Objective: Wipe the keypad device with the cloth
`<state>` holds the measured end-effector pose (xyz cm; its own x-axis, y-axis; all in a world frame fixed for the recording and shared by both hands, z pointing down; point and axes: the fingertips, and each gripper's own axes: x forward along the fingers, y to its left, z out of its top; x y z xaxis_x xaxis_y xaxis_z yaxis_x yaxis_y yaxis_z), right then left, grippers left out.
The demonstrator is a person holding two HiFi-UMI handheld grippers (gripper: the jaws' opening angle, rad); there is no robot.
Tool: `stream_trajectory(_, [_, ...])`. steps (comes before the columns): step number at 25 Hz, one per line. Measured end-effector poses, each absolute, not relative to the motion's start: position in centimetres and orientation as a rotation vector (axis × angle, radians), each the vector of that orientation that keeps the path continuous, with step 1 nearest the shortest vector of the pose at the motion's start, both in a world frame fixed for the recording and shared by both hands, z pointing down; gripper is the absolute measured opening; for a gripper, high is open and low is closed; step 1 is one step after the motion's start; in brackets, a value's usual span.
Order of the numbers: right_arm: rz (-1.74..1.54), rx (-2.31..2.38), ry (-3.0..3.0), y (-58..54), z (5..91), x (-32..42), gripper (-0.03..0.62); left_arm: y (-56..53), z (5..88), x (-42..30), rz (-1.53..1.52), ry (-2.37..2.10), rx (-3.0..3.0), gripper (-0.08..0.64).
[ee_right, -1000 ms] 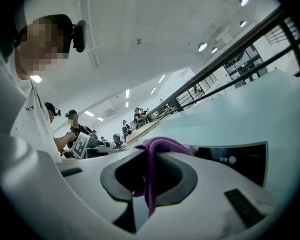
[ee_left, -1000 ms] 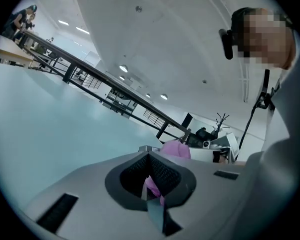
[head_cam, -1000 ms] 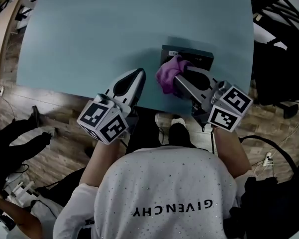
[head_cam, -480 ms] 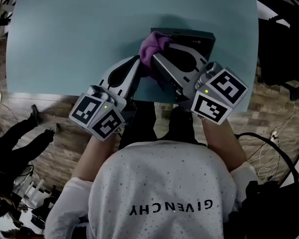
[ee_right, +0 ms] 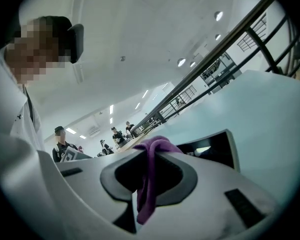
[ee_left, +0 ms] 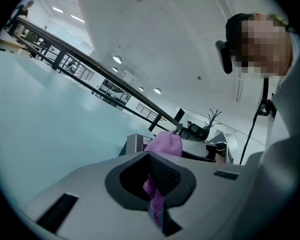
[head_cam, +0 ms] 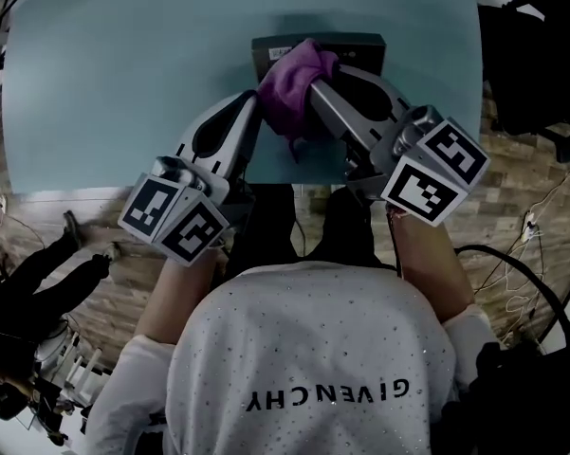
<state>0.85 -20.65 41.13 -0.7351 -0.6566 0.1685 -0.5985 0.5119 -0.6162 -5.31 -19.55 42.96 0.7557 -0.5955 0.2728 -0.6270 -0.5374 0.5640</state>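
Observation:
The dark keypad device (head_cam: pixel 356 53) lies on the pale blue table (head_cam: pixel 123 74), towards its far side. A purple cloth (head_cam: pixel 292 91) is bunched over the device's near left corner. My right gripper (head_cam: pixel 313 91) is shut on the cloth, which folds over its tips (ee_right: pixel 147 169) and hangs down as a strip (ee_right: pixel 146 204). My left gripper (head_cam: pixel 254 107) meets the cloth from the left, and a purple strip (ee_left: pixel 154 199) is pinched in its jaws (ee_left: pixel 157 184). Beyond them are the cloth bunch (ee_left: pixel 165 144) and the device's edge (ee_left: pixel 136 144). Much of the keypad is hidden.
The table's near edge (head_cam: pixel 104 190) runs just under both grippers, with wooden floor below it. Black chairs and cables (head_cam: pixel 531 55) stand at the right. Several people (ee_right: pixel 65 144) are far off at the back of the room.
The right gripper has carried the cloth leftward across the device. The left gripper, apart from the cloth a second ago, has closed in and now grips it too.

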Motion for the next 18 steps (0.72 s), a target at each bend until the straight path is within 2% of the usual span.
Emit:
stream_trajectory(8, [-0.987,-1.25,2.596,-19.9,41.7,6.9,0.048,-18.4,43.4,-2.8,0.067,-0.908,2.299,0.0])
stream_trajectory(18, [-0.94,-1.39,2.561,-19.9,40.4,10.7,0.048,-18.7,40.9,-3.3,0.023,-0.945,2.311,0.0])
